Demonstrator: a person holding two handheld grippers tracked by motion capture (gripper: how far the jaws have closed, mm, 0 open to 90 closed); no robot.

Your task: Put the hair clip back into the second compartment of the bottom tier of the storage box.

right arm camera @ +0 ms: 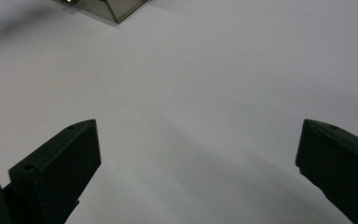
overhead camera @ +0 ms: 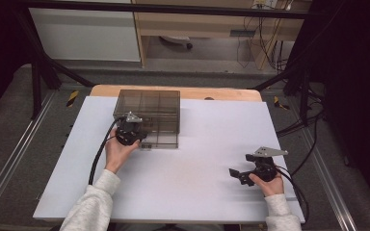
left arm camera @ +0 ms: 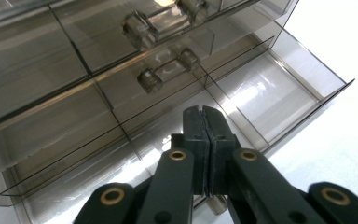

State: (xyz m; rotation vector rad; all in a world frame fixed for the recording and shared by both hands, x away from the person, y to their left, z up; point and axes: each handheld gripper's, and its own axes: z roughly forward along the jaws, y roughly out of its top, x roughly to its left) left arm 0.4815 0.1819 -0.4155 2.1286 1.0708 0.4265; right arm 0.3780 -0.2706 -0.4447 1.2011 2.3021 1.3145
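Smoked clear drawer box (overhead camera: 148,115) at bench (overhead camera: 197,192) rear-left; lowest drawer (left arm camera: 279,93) pulled out, compartments bare. Left hand-held gripper (left arm camera: 208,135) pressed together over it; right hand-held gripper (right arm camera: 196,163) spread apart, well clear

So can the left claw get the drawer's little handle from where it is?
Probably yes. The left claw is shut and sits right over the pulled-out drawer, with the handle just ahead and nothing between them. It would need to open first.
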